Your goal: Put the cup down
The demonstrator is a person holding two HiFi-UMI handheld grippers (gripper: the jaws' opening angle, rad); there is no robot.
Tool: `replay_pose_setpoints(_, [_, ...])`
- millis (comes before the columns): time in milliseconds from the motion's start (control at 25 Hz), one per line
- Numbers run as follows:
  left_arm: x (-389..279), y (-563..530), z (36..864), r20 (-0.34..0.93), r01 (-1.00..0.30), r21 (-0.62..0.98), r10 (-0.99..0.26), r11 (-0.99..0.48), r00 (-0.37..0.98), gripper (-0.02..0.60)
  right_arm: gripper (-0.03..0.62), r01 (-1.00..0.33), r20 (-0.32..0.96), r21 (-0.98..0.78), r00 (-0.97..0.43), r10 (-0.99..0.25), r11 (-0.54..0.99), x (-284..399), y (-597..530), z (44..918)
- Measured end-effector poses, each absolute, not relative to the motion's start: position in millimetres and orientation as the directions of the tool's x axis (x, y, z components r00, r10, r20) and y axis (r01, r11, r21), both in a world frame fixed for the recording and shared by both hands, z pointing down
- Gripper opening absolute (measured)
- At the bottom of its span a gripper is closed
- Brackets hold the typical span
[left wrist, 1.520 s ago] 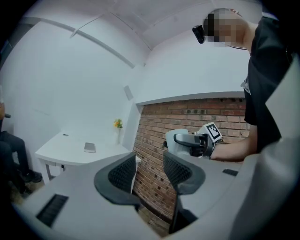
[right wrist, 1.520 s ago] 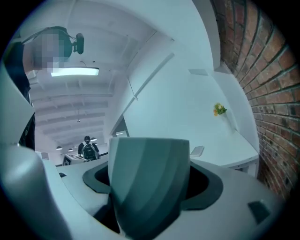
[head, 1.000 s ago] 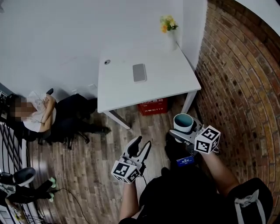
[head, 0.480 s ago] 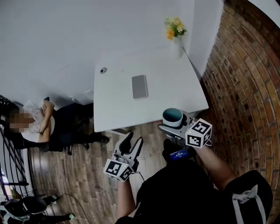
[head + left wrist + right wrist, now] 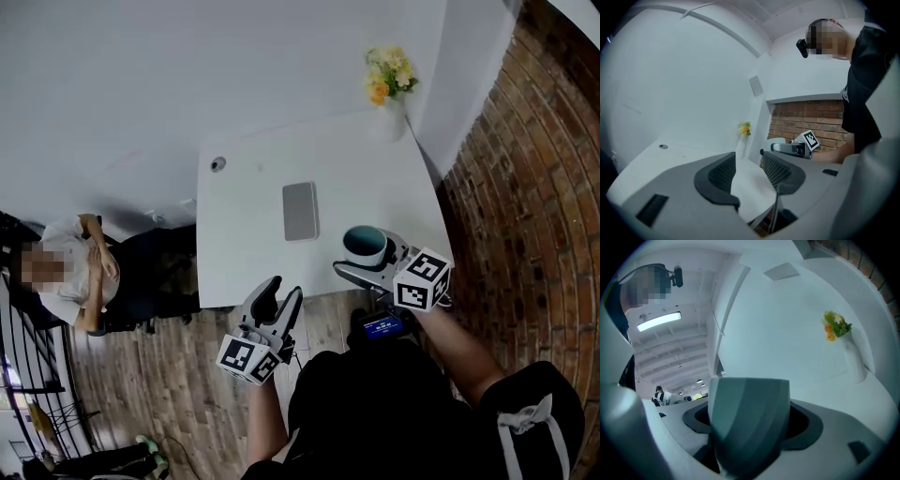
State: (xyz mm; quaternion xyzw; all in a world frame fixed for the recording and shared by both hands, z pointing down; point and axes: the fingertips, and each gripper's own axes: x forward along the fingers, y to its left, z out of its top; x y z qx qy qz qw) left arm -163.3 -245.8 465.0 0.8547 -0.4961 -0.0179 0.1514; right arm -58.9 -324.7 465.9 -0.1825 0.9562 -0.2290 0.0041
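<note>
While right gripper [image 5: 368, 261] clamps cup [image 5: 365, 245] (teal inside), vase [image 5: 391, 123] holds flowers [image 5: 387, 73]

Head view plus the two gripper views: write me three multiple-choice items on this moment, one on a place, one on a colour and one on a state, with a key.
1. Where on the table does the vase of flowers stand?
A. at the far right corner
B. at the near left edge
C. in the middle

2. What colour is the cup?
A. red
B. teal
C. yellow

3. How is the left gripper?
A. shut on the cup
B. open, with nothing between its jaws
C. fully closed on nothing

Key:
1 A: in the head view the vase stands at the corner by the brick wall, farthest from the person.
2 B: the head view and the right gripper view both show a teal cup.
3 B: the left gripper view shows the two jaws apart, with only the table surface visible through the gap.
</note>
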Motion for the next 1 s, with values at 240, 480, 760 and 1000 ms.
replay_pose_setpoints(240, [-169, -264, 468, 0.119, -0.832, 0.306, -0.848, -0.464, 0.517, 0.190, 0.399, -0.346, 0.081, -0.462, -0.933, -0.350, 0.816, -67, -339, 472])
replay_pose_setpoints(480, [-175, -276, 473, 0.121, -0.802, 0.315, -0.817, -0.507, 0.564, 0.190, 0.399, -0.381, 0.084, -0.459, -0.918, -0.387, 0.803, -77, -348, 471])
replay_pose_setpoints(760, [-197, -287, 461, 0.093, -0.788, 0.297, -0.805, -0.539, 0.586, 0.191, 0.399, -0.406, 0.076, -0.443, -0.905, -0.418, 0.799, -95, -350, 457])
replay_pose_setpoints(1000, [-199, -291, 458, 0.073, -0.774, 0.300, -0.795, -0.558, 0.602, 0.191, 0.399, -0.409, 0.063, -0.423, -0.903, -0.424, 0.808, -103, -352, 448])
